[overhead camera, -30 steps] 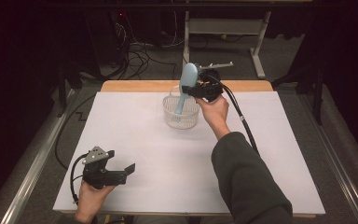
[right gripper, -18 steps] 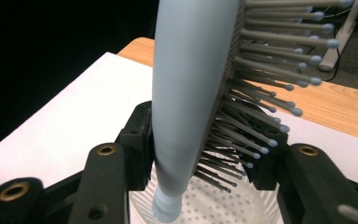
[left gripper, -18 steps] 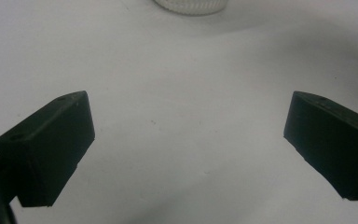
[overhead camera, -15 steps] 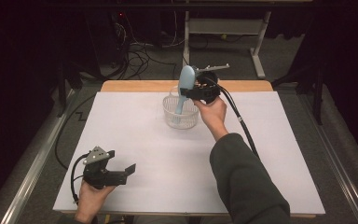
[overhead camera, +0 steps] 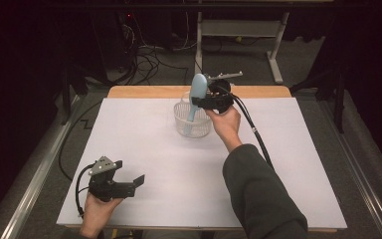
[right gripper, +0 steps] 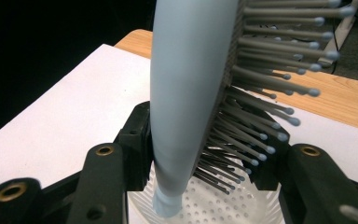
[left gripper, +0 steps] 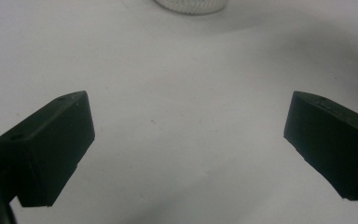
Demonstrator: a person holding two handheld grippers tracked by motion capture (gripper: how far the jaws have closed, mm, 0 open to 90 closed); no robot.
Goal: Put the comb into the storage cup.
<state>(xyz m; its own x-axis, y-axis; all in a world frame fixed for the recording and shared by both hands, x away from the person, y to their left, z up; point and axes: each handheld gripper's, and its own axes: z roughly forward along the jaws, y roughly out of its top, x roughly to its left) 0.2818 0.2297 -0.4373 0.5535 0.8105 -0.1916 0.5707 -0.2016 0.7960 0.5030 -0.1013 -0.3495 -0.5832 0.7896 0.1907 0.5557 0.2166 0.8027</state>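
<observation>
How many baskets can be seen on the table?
1. The white basket stands at the far middle of the white table, with the blue hairbrush standing handle-down in it, held by the right gripper. Nothing seems hidden.

Free room: white table top before your left gripper, open to pass | Obstacle: white basket at far centre, hairbrush upright in it.

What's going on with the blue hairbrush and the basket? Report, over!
Right gripper shut on blue hairbrush, jaws just eased slightly. Brush upright, handle down in white basket. Left gripper open, empty, over the white table. Nothing in the way.
</observation>
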